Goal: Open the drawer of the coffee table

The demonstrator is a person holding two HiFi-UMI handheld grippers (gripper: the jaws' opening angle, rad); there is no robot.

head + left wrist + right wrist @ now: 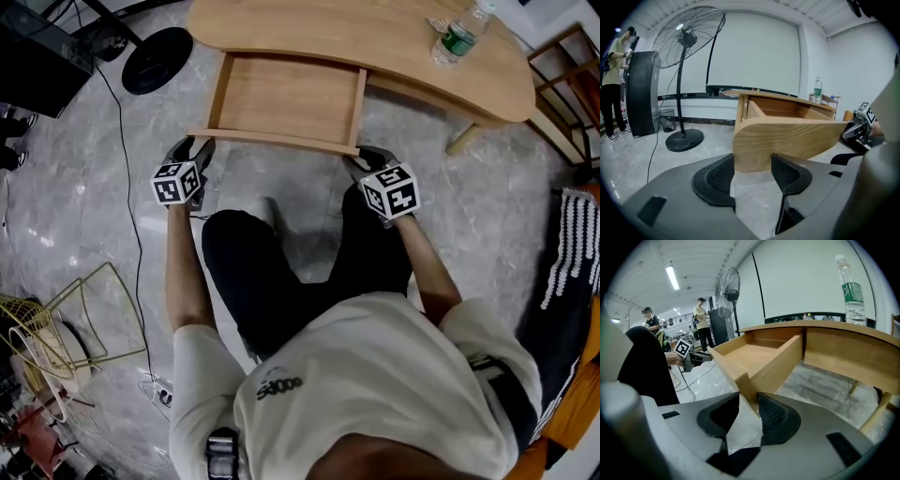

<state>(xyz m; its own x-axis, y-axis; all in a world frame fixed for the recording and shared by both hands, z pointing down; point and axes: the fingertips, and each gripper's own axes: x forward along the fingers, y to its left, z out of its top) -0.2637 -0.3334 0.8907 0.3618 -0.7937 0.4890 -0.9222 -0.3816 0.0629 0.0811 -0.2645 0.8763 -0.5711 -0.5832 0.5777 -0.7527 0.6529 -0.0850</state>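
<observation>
The light wooden coffee table (375, 37) has its drawer (286, 98) pulled far out, its inside bare. My left gripper (192, 148) sits at the left end of the drawer's front panel (787, 140). Its jaws (753, 171) stand wide, and the panel lies face-on just past the fingertips, untouched. My right gripper (364, 159) is at the panel's right end. There the panel's end (746, 380) shows edge-on at the tips of the right gripper (748, 411), with floor visible between the pads. I hold nothing in either gripper.
A water bottle (461, 33) stands on the tabletop at the right. A floor fan's round base (157, 58) and its cable lie left of the table. A wire basket (94, 319) sits at my lower left, and a wooden chair (562, 84) at the right. My knees are below the drawer.
</observation>
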